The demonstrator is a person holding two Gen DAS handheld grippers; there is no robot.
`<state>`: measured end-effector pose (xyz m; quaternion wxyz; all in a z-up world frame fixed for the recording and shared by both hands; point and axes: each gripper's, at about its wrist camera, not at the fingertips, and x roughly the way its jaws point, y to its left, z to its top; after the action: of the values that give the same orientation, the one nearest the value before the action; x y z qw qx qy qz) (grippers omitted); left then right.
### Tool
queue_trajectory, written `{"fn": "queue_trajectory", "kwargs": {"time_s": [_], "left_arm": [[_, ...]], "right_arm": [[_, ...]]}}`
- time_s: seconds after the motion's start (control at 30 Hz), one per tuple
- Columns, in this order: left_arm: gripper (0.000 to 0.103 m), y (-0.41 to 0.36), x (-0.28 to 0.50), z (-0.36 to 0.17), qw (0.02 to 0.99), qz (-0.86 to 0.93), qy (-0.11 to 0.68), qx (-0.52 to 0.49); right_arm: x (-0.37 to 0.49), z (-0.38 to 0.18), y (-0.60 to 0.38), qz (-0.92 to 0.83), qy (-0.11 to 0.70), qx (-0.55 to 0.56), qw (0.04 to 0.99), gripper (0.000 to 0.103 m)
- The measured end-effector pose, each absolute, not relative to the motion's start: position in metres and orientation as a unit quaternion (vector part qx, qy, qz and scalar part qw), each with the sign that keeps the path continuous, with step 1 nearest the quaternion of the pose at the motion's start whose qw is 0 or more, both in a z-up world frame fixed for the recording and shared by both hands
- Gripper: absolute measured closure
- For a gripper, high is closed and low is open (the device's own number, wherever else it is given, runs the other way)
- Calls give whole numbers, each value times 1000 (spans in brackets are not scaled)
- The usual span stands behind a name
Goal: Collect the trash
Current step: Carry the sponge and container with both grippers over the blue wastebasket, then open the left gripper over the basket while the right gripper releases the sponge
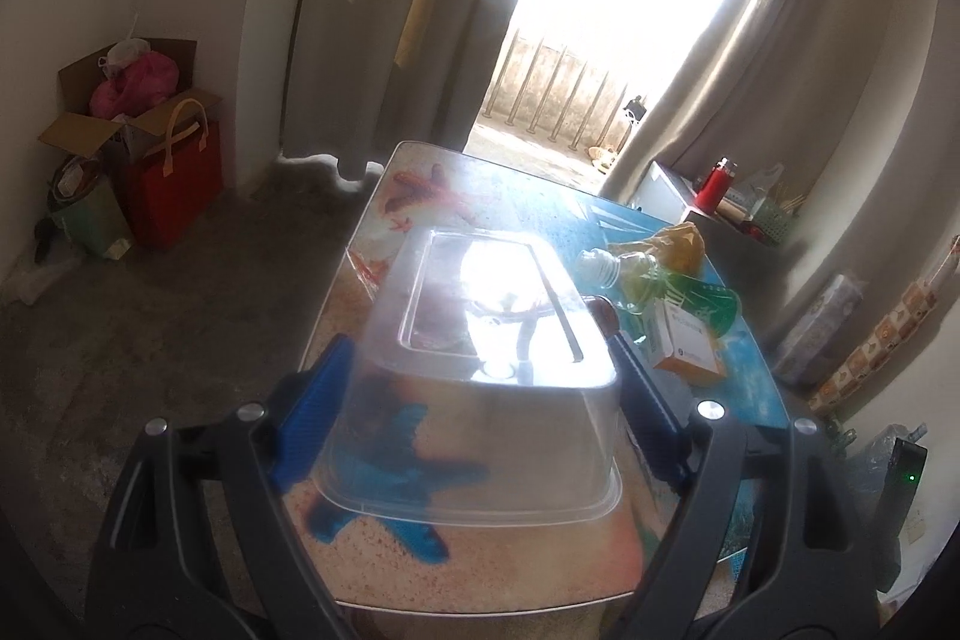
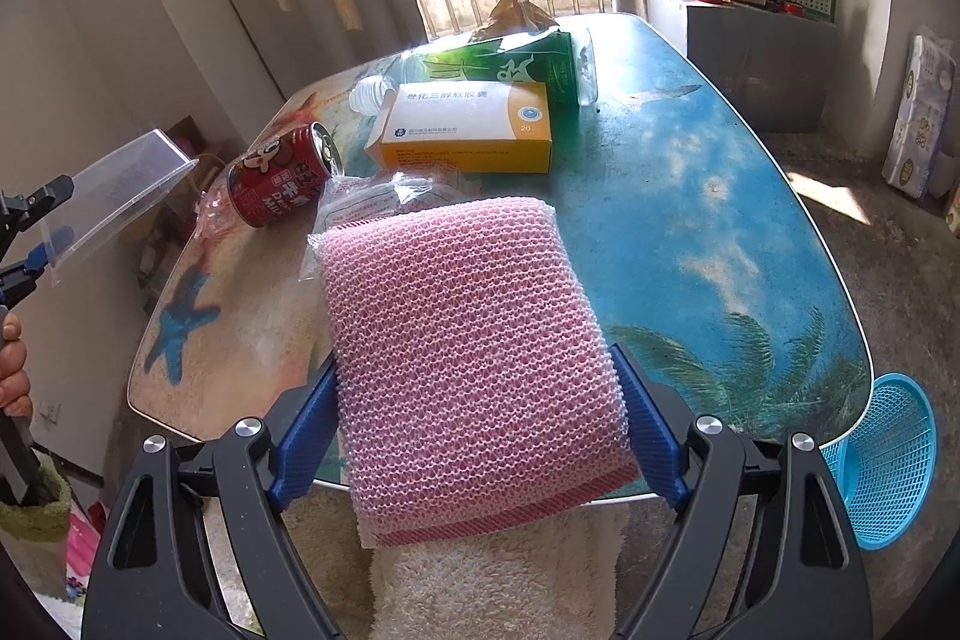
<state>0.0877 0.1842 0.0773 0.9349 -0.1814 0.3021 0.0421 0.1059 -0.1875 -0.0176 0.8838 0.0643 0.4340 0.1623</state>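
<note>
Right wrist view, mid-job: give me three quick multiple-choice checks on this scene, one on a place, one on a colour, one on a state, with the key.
1. Where is the blue mesh basket?
A. On the table
B. On the floor beside the table
C. On the grey cabinet

2. What colour is the netted sponge between the right gripper's fingers?
A. Pink
B. Green
C. Yellow

3. How is the red can?
A. Standing upright
B. Lying on its side
C. Held in a gripper

Key: B, the basket sits low at the table's right edge, on the floor. A, its mesh is pink. B, its top end faces sideways as it lies on the table.
</note>
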Motion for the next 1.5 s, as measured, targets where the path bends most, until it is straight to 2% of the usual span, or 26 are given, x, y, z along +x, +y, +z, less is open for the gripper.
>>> {"fn": "queue_trajectory", "kwargs": {"time_s": [0.17,0.37,0.57,0.73,0.87,1.13,1.37,1.5], "left_arm": [[22,167,73,96,944,14,279,-174],[22,108,72,115,951,-62,265,-145],[22,-1,83,121,937,-189,272,-110],[22,-119,102,103,894,-307,316,-79],[22,-216,125,66,840,-375,386,-65],[22,-382,169,-48,765,-396,508,-12],[22,-475,201,-165,698,-365,616,12],[21,-505,216,-210,678,-346,648,23]], "right_arm": [[88,-2,-204,157,406,79,897,21],[57,12,-257,129,376,119,910,21],[10,12,-342,44,357,155,920,21],[-29,-9,-431,-56,363,207,907,21],[-50,-42,-499,-121,377,274,877,21],[-34,-137,-597,-186,433,372,800,21],[3,-220,-651,-201,453,443,747,21],[25,-258,-668,-217,465,467,721,19]]}}
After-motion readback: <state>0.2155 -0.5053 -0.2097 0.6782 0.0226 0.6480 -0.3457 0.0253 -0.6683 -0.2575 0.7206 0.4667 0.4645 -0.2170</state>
